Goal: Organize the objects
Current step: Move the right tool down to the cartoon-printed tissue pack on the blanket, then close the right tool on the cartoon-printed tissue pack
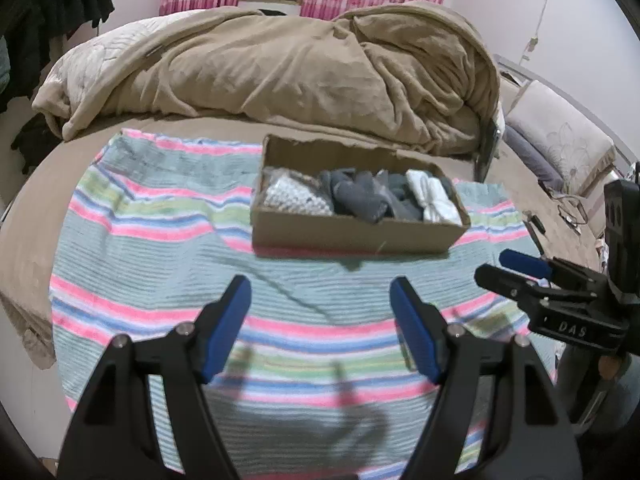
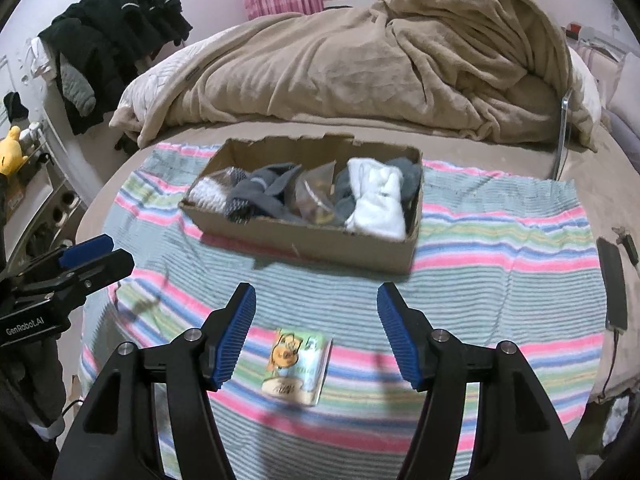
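A shallow cardboard box (image 1: pixel 352 236) (image 2: pixel 312 240) stands on a striped cloth (image 1: pixel 160 216) (image 2: pixel 500 248) spread over the bed. It holds a white knitted item (image 1: pixel 292 196), grey socks (image 1: pixel 360 196) (image 2: pixel 264 192), a clear bag (image 2: pixel 316 196) and a white bundle (image 1: pixel 434 200) (image 2: pixel 380 200). A small flat packet with a cartoon print (image 2: pixel 298 364) lies on the cloth below my right gripper (image 2: pixel 316 290), whose blue pads are open and empty. My left gripper (image 1: pixel 320 284) hangs open over bare cloth in front of the box. Each gripper also shows at the other view's edge (image 1: pixel 516 268) (image 2: pixel 100 256).
A heaped beige blanket (image 1: pixel 300 68) (image 2: pixel 380 60) fills the bed behind the box. A phone on a cable (image 2: pixel 614 284) lies right of the cloth. Dark clothes (image 2: pixel 116 40) and a yellow plush toy (image 2: pixel 12 152) are at the left, and a pillow (image 1: pixel 560 136) at the right.
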{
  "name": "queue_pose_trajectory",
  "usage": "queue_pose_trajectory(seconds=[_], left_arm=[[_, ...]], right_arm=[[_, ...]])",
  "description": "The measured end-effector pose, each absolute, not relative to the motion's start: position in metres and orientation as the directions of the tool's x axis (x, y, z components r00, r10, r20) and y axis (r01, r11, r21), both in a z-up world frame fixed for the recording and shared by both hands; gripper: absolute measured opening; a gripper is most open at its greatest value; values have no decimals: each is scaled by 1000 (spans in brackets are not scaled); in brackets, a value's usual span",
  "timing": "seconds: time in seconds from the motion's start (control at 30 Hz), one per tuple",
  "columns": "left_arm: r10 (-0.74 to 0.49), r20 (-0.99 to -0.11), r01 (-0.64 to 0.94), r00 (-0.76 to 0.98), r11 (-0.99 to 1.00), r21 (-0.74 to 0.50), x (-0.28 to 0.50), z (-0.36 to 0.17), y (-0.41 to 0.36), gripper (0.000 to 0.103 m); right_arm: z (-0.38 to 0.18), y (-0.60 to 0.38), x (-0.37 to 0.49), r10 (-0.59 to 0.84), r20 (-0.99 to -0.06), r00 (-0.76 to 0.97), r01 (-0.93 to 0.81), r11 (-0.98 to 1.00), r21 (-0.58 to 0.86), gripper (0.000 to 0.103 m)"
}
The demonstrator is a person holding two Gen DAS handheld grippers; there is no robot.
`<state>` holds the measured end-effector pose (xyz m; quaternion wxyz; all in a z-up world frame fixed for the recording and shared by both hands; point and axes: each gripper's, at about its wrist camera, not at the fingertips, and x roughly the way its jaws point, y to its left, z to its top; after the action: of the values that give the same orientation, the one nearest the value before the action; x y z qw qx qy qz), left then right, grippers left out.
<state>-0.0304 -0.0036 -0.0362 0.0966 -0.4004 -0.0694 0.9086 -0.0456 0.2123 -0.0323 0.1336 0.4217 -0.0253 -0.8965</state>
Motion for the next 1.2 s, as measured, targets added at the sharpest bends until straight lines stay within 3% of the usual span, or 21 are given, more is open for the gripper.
queue_pose_trajectory(seconds=[1.2], left_arm=[[194, -800, -82, -568, -980, -179, -26, -105, -12, 73]], right_arm=[[-121, 179, -55, -252, -881, -402, 249, -955, 159, 67]])
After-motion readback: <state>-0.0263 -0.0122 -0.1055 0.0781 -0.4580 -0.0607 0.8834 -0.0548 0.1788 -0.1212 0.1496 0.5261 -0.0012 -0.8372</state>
